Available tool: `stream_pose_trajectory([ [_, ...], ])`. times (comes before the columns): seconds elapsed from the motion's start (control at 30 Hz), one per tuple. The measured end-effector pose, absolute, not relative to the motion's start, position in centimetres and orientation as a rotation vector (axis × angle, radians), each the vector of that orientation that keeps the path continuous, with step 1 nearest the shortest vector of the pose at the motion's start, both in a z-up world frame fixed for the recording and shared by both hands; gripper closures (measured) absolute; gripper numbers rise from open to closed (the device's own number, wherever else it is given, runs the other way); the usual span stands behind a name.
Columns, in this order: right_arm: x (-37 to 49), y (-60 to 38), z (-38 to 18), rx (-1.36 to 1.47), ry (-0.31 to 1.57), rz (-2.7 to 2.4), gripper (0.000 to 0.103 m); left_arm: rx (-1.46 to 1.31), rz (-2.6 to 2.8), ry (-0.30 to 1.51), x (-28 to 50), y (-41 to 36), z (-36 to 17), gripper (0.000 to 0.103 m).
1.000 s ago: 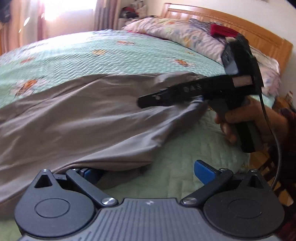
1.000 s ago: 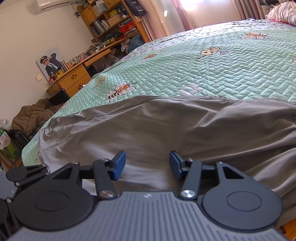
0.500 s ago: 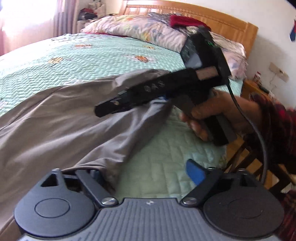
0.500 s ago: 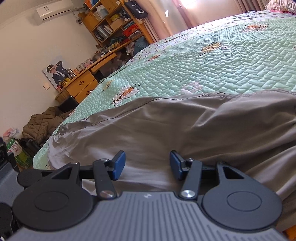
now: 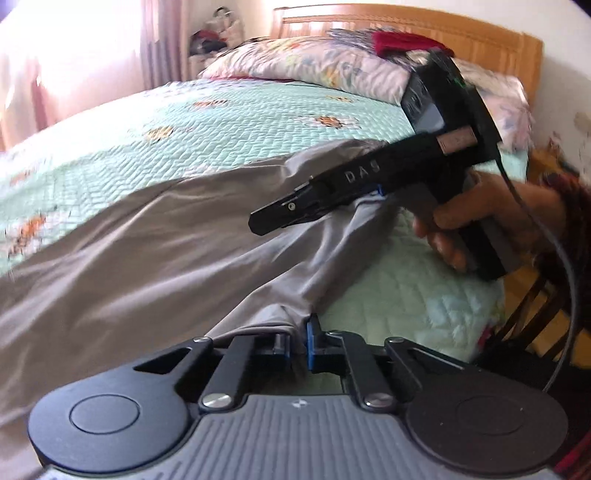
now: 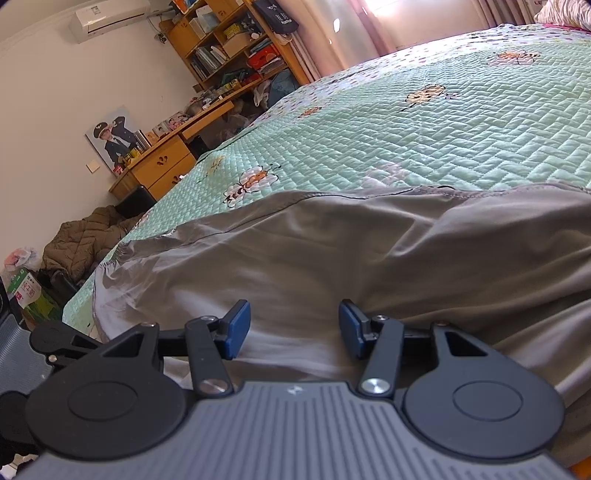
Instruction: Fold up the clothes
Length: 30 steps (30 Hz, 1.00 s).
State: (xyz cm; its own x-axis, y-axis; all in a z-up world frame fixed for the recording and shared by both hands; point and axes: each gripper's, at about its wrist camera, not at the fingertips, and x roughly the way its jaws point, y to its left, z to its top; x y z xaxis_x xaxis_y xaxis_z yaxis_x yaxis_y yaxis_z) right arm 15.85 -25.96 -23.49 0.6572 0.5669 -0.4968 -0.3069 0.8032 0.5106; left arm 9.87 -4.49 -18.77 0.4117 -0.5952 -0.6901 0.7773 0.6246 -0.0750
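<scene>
A grey garment (image 5: 147, 258) lies spread over the green quilted bed (image 5: 221, 122). My left gripper (image 5: 297, 339) is shut on a bunched edge of it near the bed's side, and the cloth runs taut from the pads. My right gripper (image 5: 280, 214), held by a hand (image 5: 480, 229), hovers over the garment's far corner. In the right wrist view my right gripper (image 6: 293, 328) stands open just above the grey garment (image 6: 369, 258), its blue pads (image 6: 236, 328) wide apart with nothing pinched between them.
Pillows (image 5: 314, 66) and a red cloth (image 5: 402, 40) lie against the wooden headboard (image 5: 480, 33). A wooden chair (image 5: 535, 306) stands beside the bed. Past the foot of the bed are a desk (image 6: 166, 162), bookshelves (image 6: 229, 40) and a brown jacket (image 6: 81, 240).
My left gripper has gone from open to shut on the garment's edge and has drawn it up. The right gripper stays open over the cloth, barely shifted.
</scene>
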Motion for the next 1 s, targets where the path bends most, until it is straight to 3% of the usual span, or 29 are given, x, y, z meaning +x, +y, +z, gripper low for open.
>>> stream_pose_trajectory([
  [0.37, 15.8, -25.6, -23.4, 0.375, 0.705, 0.502, 0.048, 0.015, -0.877, 0.854, 9.5, -3.3, -18.8, 0.093],
  [0.47, 15.9, -25.4, -23.2, 0.36, 0.712, 0.492, 0.048, 0.01, -0.874, 0.844, 9.1, -3.3, -19.1, 0.086],
  [0.57, 15.8, -25.0, -23.1, 0.321, 0.711, 0.485, 0.048, -0.01, -0.878, 0.84, 8.8, -3.3, -19.6, 0.068],
  [0.63, 15.7, -24.6, -23.0, 0.294, 0.708, 0.478, 0.048, -0.021, -0.876, 0.825, 8.3, -2.8, -19.6, 0.037],
  [0.7, 15.7, -23.9, -22.6, 0.247, 0.716, 0.459, 0.048, -0.049, -0.881, 0.811, 7.8, -2.2, -19.7, 0.028],
  [1.0, 14.4, -19.1, -19.1, 0.019, 0.681, 0.35, 0.048, -0.213, -0.877, 0.791, 5.8, 5.2, -19.4, 0.022],
])
